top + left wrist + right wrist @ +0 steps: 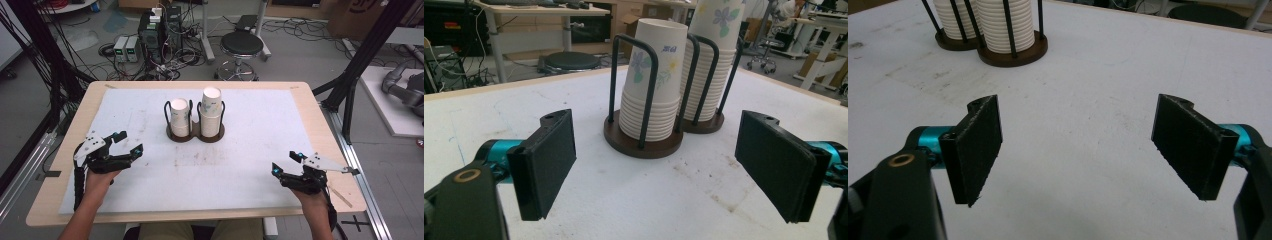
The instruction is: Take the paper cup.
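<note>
Cup holder (pixel 195 134), twin posts, at worktop (pixel 300 100) centre, twelve o'clock of both tools; both cup stacks (pixel 180 116) seated; left tool (pixel 126 142), right tool (pixel 285 162): jaws apart, empty; nothing begun, by my judgement.

A wooden table (pixel 40 200) was covered almost to its edges by a white sheet (pixel 260 145), stained in faint brown patches near the middle. On the sheet, toward the far side, a dark double holder (pixel 195 134) was set, its two round bases touching, with a stack of paper cups (pixel 180 117) held upright in each wire cage; the right stack (pixel 211 109) was taller
</note>
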`<state>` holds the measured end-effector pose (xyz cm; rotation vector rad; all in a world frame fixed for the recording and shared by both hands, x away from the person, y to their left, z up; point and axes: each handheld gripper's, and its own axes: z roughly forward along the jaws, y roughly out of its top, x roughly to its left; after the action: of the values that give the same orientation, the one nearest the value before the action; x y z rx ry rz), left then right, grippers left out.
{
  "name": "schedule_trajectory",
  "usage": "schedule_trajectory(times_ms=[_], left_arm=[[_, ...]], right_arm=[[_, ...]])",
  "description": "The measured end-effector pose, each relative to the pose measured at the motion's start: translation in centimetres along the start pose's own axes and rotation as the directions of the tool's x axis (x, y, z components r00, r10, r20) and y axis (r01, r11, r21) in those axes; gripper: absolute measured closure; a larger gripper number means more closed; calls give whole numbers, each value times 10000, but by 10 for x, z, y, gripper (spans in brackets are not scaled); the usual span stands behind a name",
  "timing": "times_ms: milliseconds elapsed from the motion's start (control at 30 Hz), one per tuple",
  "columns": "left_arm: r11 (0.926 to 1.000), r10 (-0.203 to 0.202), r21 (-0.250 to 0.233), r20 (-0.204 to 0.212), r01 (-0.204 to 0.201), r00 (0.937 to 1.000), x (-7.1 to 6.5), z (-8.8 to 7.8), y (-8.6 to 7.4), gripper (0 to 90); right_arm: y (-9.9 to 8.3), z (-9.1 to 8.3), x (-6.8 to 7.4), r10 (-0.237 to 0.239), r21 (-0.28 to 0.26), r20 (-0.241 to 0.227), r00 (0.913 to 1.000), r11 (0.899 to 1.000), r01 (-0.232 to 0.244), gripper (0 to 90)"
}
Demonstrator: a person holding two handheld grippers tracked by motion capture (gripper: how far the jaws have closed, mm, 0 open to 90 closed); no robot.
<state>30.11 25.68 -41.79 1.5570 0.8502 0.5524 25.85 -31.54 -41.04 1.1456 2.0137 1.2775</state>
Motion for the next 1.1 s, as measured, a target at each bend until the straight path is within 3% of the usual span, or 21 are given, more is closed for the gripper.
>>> schedule_trajectory(times_ms=[300, 733, 967, 1100], left_arm=[[9997, -247, 24, 64, 247, 9997, 2, 8, -1, 165], [9997, -134, 231, 744, 117, 9971, -8, 12, 2, 164], [9992, -45, 388, 879, 11, 9961, -9, 22, 11, 164], [9986, 2, 522, 1276, -69, 9918, -8, 34, 25, 165]], right_arm=[[-5, 1, 2, 156, 87, -88, 9998, 9998, -156, 208], [-4, -3, 9, -65, 110, -158, 9999, 9999, 67, 208], [-4, 0, 11, -12, 180, -247, 9997, 9998, 17, 208], [-4, 3, 11, -44, 218, -286, 9996, 9998, 50, 208]])
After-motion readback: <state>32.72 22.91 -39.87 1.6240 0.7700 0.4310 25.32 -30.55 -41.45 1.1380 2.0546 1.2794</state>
